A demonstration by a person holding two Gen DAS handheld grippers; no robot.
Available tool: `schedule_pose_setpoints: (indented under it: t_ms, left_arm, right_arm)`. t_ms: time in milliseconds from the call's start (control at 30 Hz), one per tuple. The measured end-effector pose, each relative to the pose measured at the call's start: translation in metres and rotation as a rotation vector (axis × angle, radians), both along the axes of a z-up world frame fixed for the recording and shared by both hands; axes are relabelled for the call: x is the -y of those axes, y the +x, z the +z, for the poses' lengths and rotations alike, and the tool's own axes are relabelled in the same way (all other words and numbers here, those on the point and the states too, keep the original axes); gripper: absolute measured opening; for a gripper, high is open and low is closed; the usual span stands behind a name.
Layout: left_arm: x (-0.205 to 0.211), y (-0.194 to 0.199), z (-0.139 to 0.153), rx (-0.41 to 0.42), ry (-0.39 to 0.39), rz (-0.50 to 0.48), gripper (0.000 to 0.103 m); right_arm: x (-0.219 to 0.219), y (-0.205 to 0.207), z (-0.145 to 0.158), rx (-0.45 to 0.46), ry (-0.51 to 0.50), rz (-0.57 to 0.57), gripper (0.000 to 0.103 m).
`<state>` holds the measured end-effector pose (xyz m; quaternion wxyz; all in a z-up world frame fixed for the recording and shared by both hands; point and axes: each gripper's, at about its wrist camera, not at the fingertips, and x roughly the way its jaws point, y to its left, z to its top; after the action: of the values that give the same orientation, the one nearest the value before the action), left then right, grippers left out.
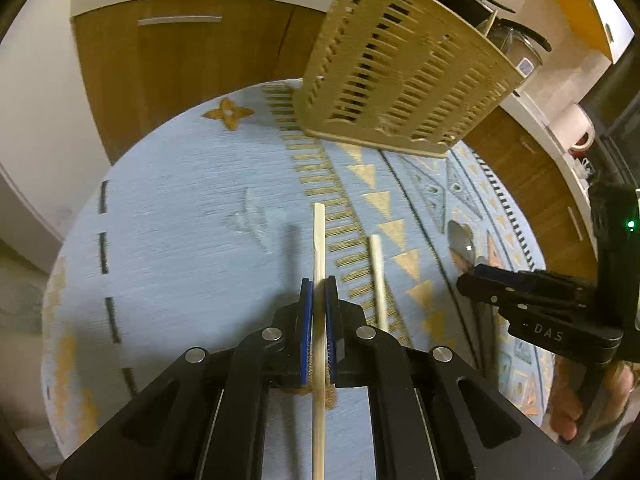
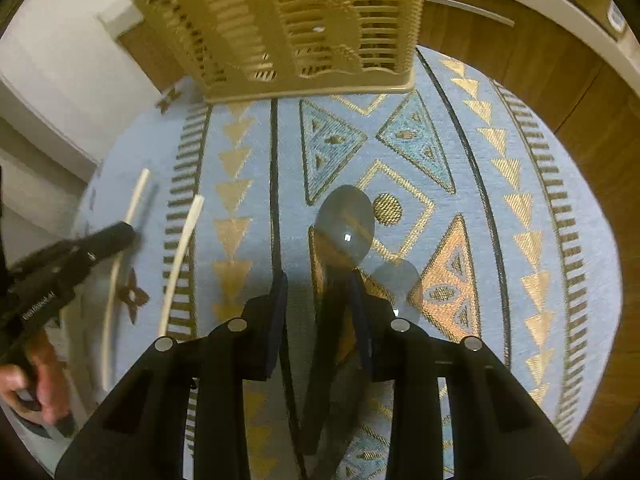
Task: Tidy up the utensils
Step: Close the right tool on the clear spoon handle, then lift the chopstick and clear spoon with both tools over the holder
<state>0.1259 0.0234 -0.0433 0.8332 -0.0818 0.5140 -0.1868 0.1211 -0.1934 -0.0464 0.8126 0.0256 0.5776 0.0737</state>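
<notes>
Left gripper (image 1: 319, 300) is clamping my pale wooden chopstick (image 1: 319, 240) above the blue patterned cloth (image 1: 180, 200) | right gripper (image 2: 320, 292) is straddling the shiny metal spoon (image 2: 345, 216), gripper half-open, spoon lying before the beige slotted plastic basket (image 2: 304, 20)

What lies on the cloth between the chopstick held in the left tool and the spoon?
The second chopstick, loose on the cloth; both views show it between the held chopstick and the spoon.

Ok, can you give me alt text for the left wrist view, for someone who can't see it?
The left gripper is shut on a pale chopstick above a round table with a light blue patterned cloth. A second chopstick lies just to its right, and a beige slotted utensil basket stands at the far edge. The right gripper reaches in beside a metal spoon.
</notes>
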Motion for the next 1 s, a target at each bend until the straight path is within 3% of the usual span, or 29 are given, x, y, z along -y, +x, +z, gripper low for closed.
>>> schedule_pose_setpoints:
  t_ms: [167,333,400,500,600,667,700,733,1000]
  left_arm:
    - [0.001,0.004,-0.008,-0.035,0.034,-0.038,0.005]
    - [0.004,0.002,-0.005,-0.061,0.099,-0.114,0.005]
    - [0.006,0.002,-0.004,-0.069,0.134,-0.152,0.006]
    - [0.014,0.003,-0.002,-0.087,0.179,-0.225,0.016]
    - [0.027,0.004,-0.001,-0.097,0.265,-0.284,0.017]
    - [0.035,0.001,-0.001,-0.073,0.358,-0.302,0.005]
    - [0.039,-0.002,-0.001,-0.056,0.391,-0.311,0.005]
    - [0.04,-0.004,0.0,-0.045,0.396,-0.312,0.005]
    - [0.024,-0.024,0.03,0.119,0.227,-0.213,0.004]
  right_arm:
    - [-0.017,0.007,-0.002,-0.055,-0.094,0.039,0.028]
    - [-0.025,0.013,-0.004,-0.085,-0.131,0.061,0.012]
    - [-0.025,0.015,-0.004,-0.089,-0.125,0.065,0.011]
    - [-0.022,0.017,-0.003,-0.097,-0.106,0.065,0.011]
    - [-0.017,0.018,-0.001,-0.095,-0.103,0.072,0.01]
    - [-0.013,0.015,0.0,-0.09,-0.091,0.073,0.01]
    - [-0.012,0.015,0.001,-0.086,-0.083,0.074,0.01]
    - [-0.011,0.014,0.002,-0.078,-0.064,0.076,0.01]
    - [0.001,-0.012,0.036,0.057,0.016,0.113,0.01]
